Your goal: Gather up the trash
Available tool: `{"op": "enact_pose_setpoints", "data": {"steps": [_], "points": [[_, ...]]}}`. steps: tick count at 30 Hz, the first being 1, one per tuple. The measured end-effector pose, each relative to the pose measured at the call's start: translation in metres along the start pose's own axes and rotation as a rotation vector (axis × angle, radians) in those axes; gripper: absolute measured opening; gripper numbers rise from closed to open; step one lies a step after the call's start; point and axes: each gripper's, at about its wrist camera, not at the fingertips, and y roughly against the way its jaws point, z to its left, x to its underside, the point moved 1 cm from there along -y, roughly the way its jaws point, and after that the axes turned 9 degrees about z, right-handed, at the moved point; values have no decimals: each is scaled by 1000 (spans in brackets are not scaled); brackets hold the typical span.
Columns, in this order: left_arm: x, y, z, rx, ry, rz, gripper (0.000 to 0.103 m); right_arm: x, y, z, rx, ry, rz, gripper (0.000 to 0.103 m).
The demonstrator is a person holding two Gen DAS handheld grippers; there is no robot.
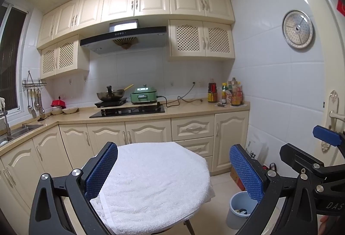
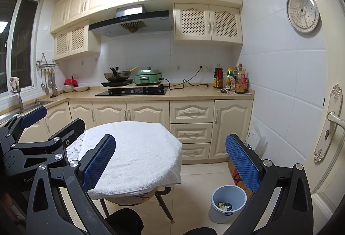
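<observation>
A small round table draped in a white towel (image 1: 155, 187) (image 2: 140, 144) stands in front of me; I see no trash on the towel. To its right, on the floor, is a light blue bin (image 1: 234, 217) (image 2: 216, 213) with a few scraps of trash (image 1: 241, 211) (image 2: 225, 206) at the bottom. My left gripper (image 1: 174, 172) (image 2: 54, 122) hovers open over the towel's near edge, empty. My right gripper (image 2: 170, 161) (image 1: 306, 144) is also open and empty, held between the table and the bin.
A cardboard box (image 2: 232, 168) sits on the floor behind the bin against the white tiled wall. A cream door with a handle (image 2: 334, 118) is close on the right. Kitchen counter (image 2: 194, 92) and cabinets run along the back. Tiled floor shows between table and bin.
</observation>
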Motion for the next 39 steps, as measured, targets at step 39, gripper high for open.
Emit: {"op": "enact_pose_setpoints", "data": {"steps": [39], "points": [[10,-4,-8,-23,4,2,102,3,3,11,-1,-9,11,103]]}}
